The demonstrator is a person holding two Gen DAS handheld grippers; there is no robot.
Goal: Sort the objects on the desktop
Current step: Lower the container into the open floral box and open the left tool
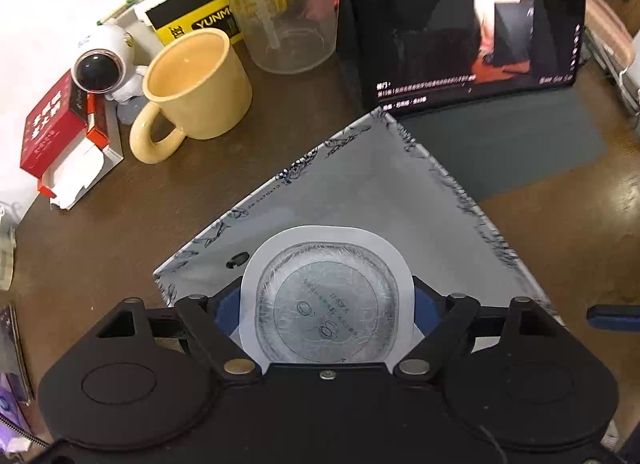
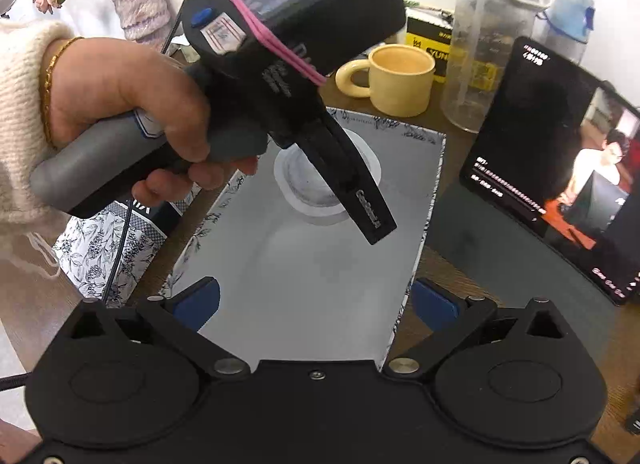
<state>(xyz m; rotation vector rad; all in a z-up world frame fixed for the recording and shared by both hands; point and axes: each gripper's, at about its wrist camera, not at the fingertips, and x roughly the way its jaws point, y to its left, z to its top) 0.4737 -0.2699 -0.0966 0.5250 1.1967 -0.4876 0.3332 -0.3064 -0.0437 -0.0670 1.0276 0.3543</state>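
One sealed cup (image 1: 327, 302) with a white foil rim sits clamped between the blue pads (image 1: 425, 306) of the left gripper (image 1: 326, 308), held just above one open grey tray (image 1: 360, 184) with a black floral border. From the right wrist view the same cup (image 2: 316, 184) hangs over the tray's far half, with the left gripper's black body (image 2: 344, 168) across it and a hand (image 2: 132, 104) in a cream sleeve on the grey handle. The right gripper (image 2: 316, 302) is spread wide over the tray's near edge (image 2: 304, 304), its two blue pads (image 2: 196, 300) holding nothing.

Toward the desk's (image 1: 120, 224) far edge stand one yellow mug (image 1: 200, 84), one clear plastic jug (image 1: 280, 4) and one yellow-and-black box (image 1: 192, 12). Beside the mug are one small astronaut figure (image 1: 104, 64) and one red carton (image 1: 48, 124) with its flap open. One tablet (image 1: 460, 24) playing video leans on a dark stand at the far right, close against the tray's corner. The right view also shows one vase of dried pink flowers (image 2: 140, 4), one blue-capped bottle (image 2: 568, 16) and one floral-print box (image 2: 108, 256) beside the tray.
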